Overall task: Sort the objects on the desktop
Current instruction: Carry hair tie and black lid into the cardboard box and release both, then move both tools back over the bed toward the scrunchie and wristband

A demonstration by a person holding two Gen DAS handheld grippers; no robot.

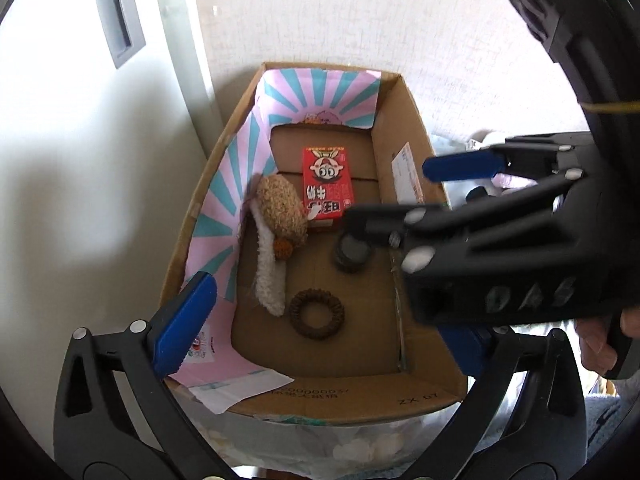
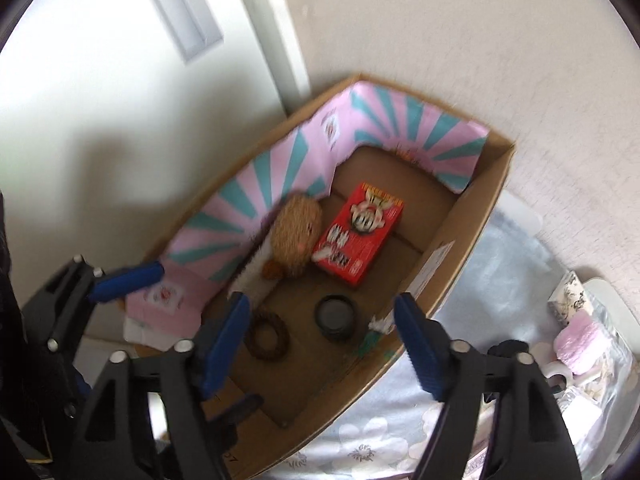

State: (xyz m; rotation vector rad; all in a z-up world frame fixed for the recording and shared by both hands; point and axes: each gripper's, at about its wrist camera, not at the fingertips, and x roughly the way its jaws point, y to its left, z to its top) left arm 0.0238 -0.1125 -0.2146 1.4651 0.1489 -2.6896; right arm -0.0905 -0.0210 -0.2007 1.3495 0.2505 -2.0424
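While right claw (image 2: 320, 340) blurs, released, left claw (image 1: 324, 328) released, its right finger hidden, cardboard box (image 1: 416, 394) below.

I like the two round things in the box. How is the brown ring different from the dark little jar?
The brown ring has a hole through its middle and looks knobbly; the dark jar is solid and smooth. The ring lies flat and low, while the jar stands taller. The ring is brown; the jar is dark grey. The ring lies nearer the cameras than the jar. Both are round, small, and sit on the floor of the cardboard box.

floral cloth-covered table (image 2: 480, 280) bears cardboard box (image 2: 460, 216), clutter at right.
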